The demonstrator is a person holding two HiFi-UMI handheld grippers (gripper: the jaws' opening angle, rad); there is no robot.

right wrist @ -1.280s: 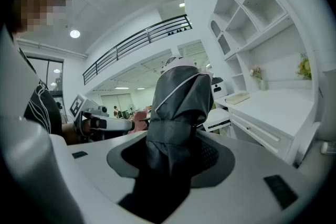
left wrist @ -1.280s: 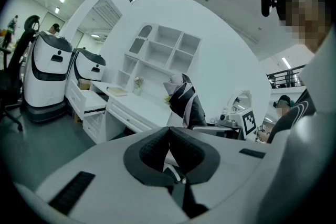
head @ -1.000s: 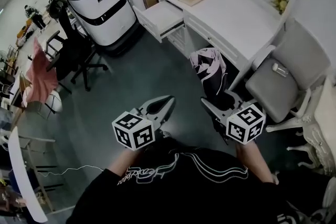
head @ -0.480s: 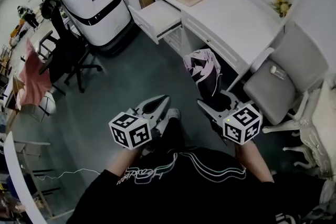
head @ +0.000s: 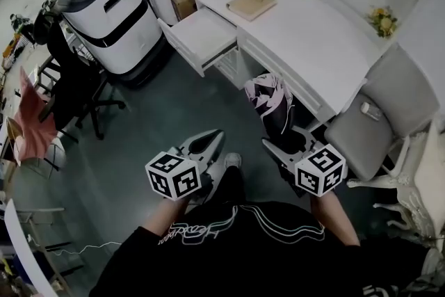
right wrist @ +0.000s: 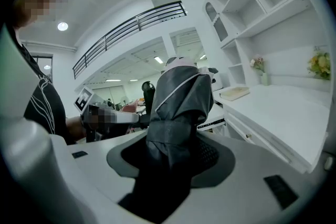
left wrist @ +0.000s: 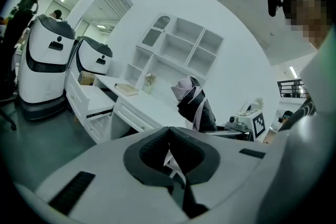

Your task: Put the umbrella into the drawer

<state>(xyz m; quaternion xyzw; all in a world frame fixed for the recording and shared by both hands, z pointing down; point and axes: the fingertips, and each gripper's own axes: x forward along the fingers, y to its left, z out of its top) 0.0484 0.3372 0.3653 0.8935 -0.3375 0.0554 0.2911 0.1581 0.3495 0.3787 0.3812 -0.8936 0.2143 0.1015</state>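
No legible text or labels

The person wears a black short-sleeved top (head: 243, 247) with thin white line art and lettering. The grey left claw (head: 211, 141) and right claw (head: 281, 141) each carry a white cube printed with black squares: left cube (head: 174, 176), right cube (head: 320, 170).

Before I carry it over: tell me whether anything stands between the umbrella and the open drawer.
Nothing visible does. The right gripper holds the umbrella beside the desk front; the drawer stands pulled out further along that desk, with nothing showing inside it.
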